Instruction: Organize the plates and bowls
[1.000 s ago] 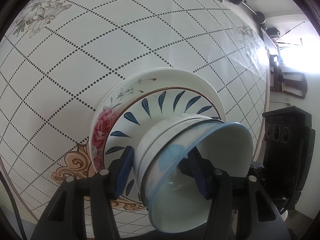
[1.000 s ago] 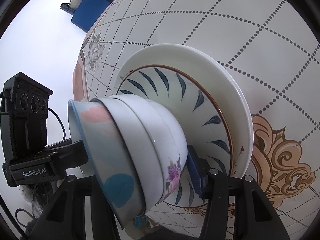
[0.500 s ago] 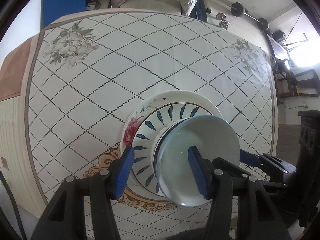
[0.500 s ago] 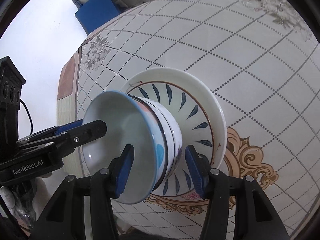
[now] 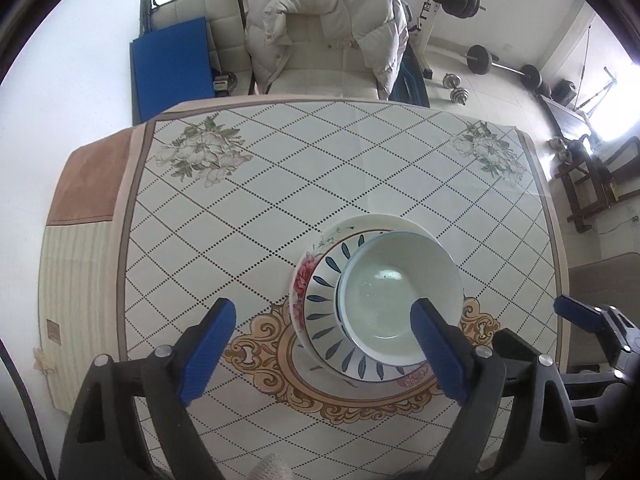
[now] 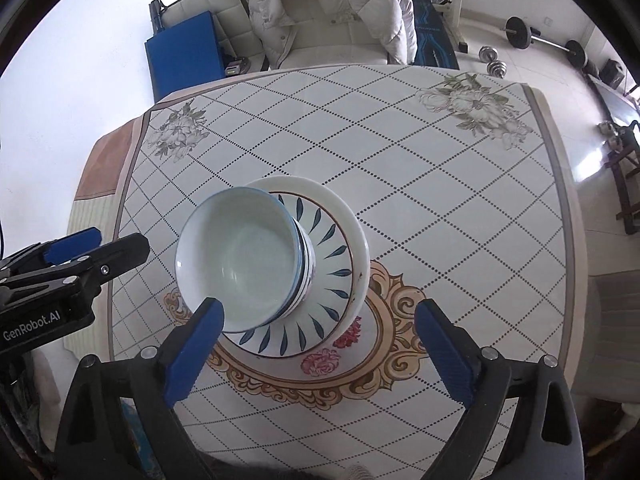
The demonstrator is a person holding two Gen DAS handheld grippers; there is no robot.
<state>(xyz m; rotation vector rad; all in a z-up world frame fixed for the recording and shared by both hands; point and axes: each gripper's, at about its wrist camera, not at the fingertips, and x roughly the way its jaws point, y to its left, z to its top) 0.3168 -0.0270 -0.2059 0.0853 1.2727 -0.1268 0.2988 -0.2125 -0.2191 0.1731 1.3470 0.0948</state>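
Note:
A stack of nested bowls (image 5: 396,292) (image 6: 240,264), the top one pale with a blue rim, stands on a blue-leaf plate (image 5: 324,312) (image 6: 332,248). That plate lies on a larger white floral plate (image 5: 304,276) (image 6: 356,216), on the patterned tablecloth. My left gripper (image 5: 324,344) is open and empty, raised above the stack's near left side. My right gripper (image 6: 320,344) is open and empty, raised above the stack's near right side. Each gripper shows at the edge of the other's view.
The table (image 5: 248,200) carries a diamond-grid cloth with flower corners and a gold ornament. Behind it stands a chair with a white down jacket (image 5: 324,28). A blue mat (image 5: 172,68) leans at the back left. Weights (image 5: 500,64) lie on the floor at the right.
Both grippers opened wide and pulled up and back from the bowl stack, which now stands free on the plates. The view widened from close on the bowls to the whole table.

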